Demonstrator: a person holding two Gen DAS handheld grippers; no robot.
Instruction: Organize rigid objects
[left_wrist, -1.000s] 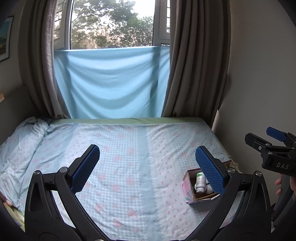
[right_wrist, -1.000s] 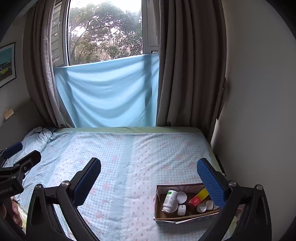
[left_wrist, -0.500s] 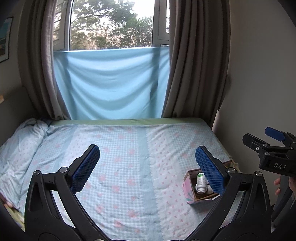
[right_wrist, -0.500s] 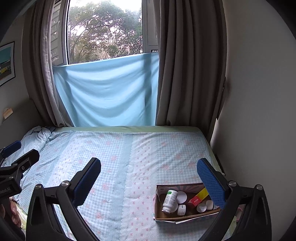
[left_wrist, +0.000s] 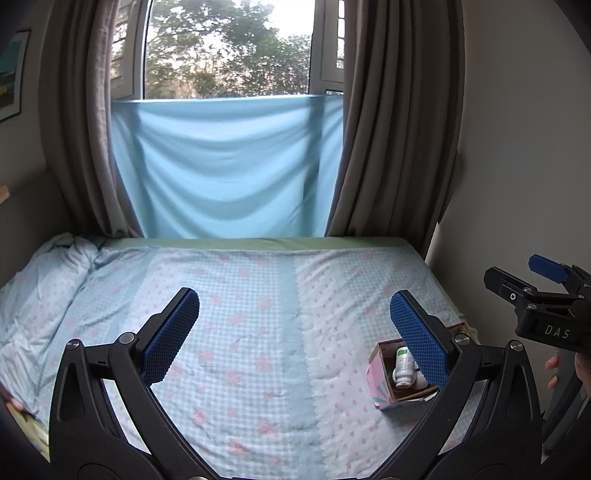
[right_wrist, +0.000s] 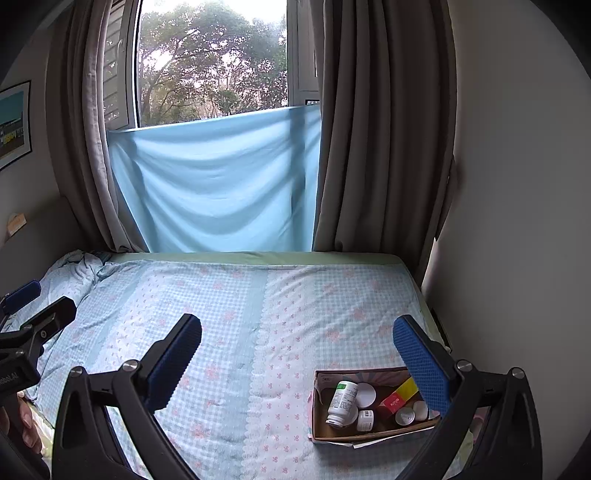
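A shallow cardboard box lies on the bed's near right corner. It holds a white bottle with a green label, small white jars and a red-and-yellow packet. My right gripper is open above the bed, and its right finger covers the box's right end. My left gripper is open too, empty, with its right pad in front of the box. The right gripper's body shows at the left wrist view's right edge.
The bed has a blue checked sheet with pink flowers, crumpled at the far left. A wall runs close along the right side. Grey curtains and a hanging blue cloth close the far end. A hand holds the left gripper.
Both grippers stay open and almost still. The views drift only slightly; nothing in the box has moved.
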